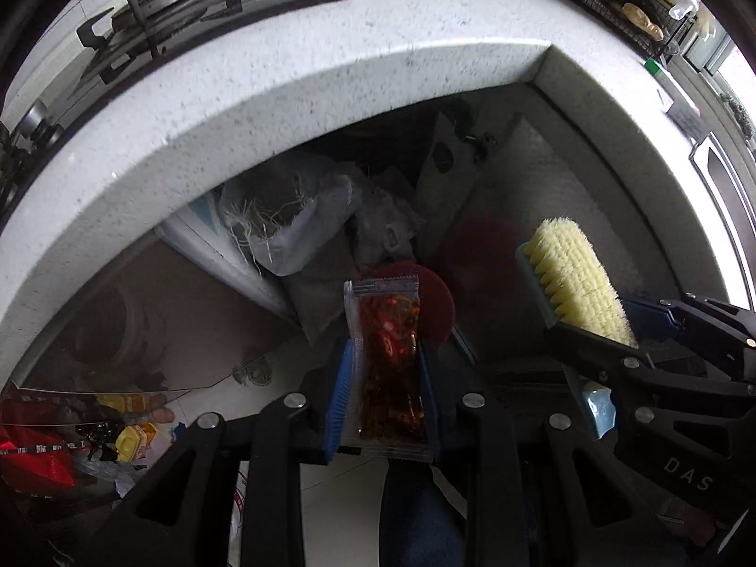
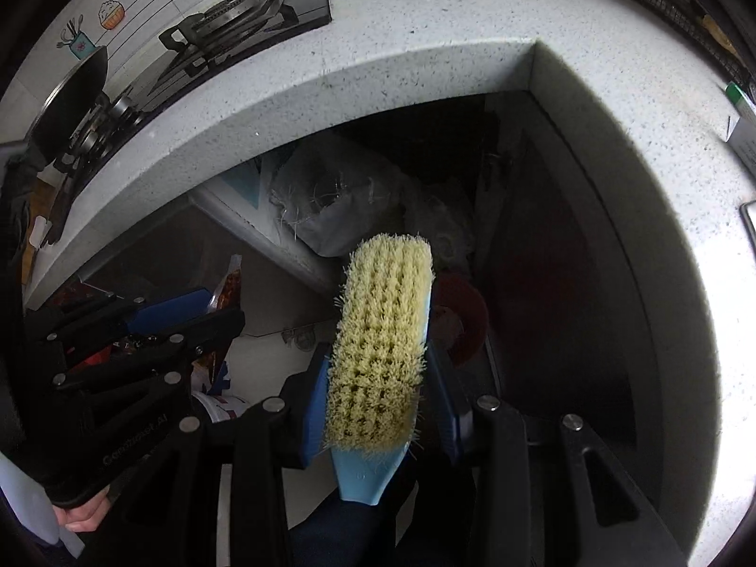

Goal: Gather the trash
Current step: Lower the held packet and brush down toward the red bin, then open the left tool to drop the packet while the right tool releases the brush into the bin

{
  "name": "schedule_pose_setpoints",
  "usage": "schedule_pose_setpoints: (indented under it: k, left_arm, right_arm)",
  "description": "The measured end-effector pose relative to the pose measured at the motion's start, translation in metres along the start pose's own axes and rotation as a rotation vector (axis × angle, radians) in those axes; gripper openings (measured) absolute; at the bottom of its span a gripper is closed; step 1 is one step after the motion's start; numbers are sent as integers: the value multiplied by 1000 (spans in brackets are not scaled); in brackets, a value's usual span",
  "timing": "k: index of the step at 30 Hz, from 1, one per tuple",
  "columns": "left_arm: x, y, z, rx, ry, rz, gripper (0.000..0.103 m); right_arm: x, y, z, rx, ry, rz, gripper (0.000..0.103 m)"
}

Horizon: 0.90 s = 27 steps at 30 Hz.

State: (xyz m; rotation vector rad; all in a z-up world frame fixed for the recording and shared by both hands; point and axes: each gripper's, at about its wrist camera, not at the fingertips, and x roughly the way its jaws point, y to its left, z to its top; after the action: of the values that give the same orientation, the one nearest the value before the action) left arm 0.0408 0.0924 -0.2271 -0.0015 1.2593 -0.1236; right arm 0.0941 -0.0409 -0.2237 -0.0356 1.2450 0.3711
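One clear plastic sachet of red chilli sauce [image 1: 388,368] being pinched by the left gripper [image 1: 385,378] fingers, one blue-backed yellow-bristled scrubbing brush [image 2: 380,354] being pinched by the right gripper [image 2: 382,392], both hanging below one speckled white counter [image 1: 293,75], dim clutter underneath being hard to make out

Counter [image 1: 330,75] arcs across top of frame, stove [image 1: 160,14] on it upper left. Sauce packet [image 1: 387,359] bottom centre between left hand-held gripper [image 1: 385,406] fingers; brush [image 1: 576,283] to its right in right hand-held gripper [image 2: 378,406]. Sack [image 1: 293,217] under the counter, behind packet. Trash pile [image 1: 71,434] on floor, lower left.
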Motion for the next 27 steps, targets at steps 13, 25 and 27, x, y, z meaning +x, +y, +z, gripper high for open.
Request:
schedule_pose_setpoints:
  k: [13, 25, 27]
  left_arm:
    - [151, 0, -5, 52, 73, -30, 25]
    - [240, -21, 8, 149, 162, -74, 25]
    - [247, -28, 12, 174, 164, -78, 25]
  right_arm:
    - [145, -50, -35, 115, 37, -2, 37]
    - [199, -100, -37, 197, 78, -42, 37]
    - [200, -107, -38, 223, 78, -48, 37]
